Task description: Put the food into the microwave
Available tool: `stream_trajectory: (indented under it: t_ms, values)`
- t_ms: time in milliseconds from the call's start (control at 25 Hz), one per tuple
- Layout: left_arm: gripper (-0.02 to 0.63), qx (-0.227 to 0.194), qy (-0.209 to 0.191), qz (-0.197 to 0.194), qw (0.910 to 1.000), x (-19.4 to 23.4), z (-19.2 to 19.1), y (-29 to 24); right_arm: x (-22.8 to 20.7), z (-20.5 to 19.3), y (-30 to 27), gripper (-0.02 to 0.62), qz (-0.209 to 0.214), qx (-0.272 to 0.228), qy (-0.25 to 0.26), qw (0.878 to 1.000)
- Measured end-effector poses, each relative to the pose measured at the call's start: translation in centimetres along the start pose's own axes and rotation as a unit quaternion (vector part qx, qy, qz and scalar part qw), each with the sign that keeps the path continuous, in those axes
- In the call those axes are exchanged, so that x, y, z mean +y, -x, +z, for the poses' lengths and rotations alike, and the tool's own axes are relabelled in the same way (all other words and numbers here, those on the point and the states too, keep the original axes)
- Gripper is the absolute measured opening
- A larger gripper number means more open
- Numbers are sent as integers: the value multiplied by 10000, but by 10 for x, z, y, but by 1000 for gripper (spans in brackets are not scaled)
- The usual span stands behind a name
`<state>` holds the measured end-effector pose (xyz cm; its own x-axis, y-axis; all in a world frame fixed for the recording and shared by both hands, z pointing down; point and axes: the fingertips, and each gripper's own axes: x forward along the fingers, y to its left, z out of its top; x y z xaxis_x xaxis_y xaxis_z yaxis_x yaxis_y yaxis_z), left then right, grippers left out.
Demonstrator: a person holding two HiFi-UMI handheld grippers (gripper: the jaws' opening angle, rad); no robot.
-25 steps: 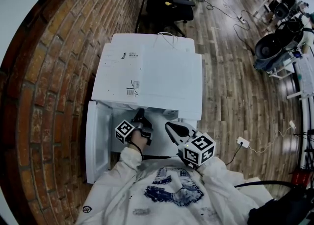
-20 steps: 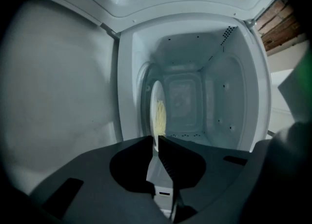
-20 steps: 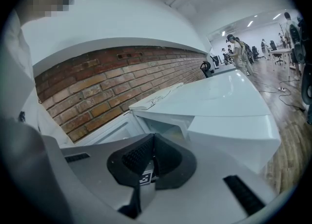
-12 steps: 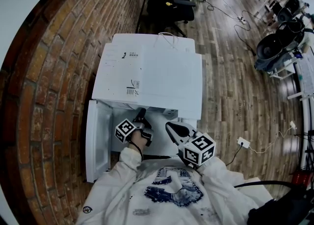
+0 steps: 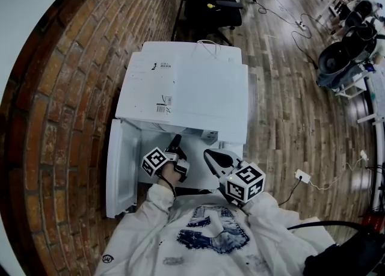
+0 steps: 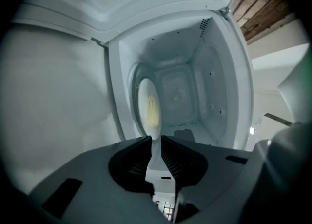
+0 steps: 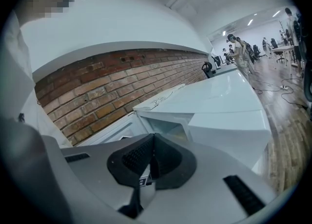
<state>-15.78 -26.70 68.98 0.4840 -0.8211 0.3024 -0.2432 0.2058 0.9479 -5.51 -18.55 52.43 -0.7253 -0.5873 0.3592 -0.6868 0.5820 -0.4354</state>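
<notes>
Well, brick wall (image 5: 54, 88): fills the left of the head view, just beside the microwave.
Wooden floor (image 5: 283, 88): spreads to the right, with a power strip (image 5: 301, 176) and its cable lying on it.
Office chair (image 5: 210, 4): black, beyond the microwave.
Microwave (image 5: 204, 88): white, its cavity open toward the person.
Door (image 5: 120, 166): swung fully out on the brick-wall side, next to the left gripper.
Plate (image 6: 143, 91): pale, resting inside the cavity; its near rim sits right at the left fingertips.
Food (image 6: 152, 111): a yellowish heap on the plate, inside the microwave.
Left gripper (image 6: 155, 139): reaches into the opening; fingers (image 6: 139, 145) parted by a narrow gap, clamping nothing.
Right gripper (image 7: 153, 137): outside, near the microwave's front right; fingers (image 7: 141, 150) closed together at the tips, empty.
</notes>
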Motion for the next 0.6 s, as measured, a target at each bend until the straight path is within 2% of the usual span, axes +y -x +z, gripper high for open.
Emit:
stream_trajectory:
  t_ms: [240,360,480,600]
  values:
    - [54,123,-869,-141,9960,-28,-8,20,6,-3,6,14,133,-101,-37,9999]
    - [17,178,-1362,-204,9903,-43,-15,34,8,-2,10,14,166,-175,-41,9997]
    - [8,135,-2015,-243,9791,-62,-18,50,11,-1,12,14,216,-228,-42,9995]
    - [8,13,-2768,-214,9607,-84,-20,67,14,0,15,14,236,-281,-27,9993]
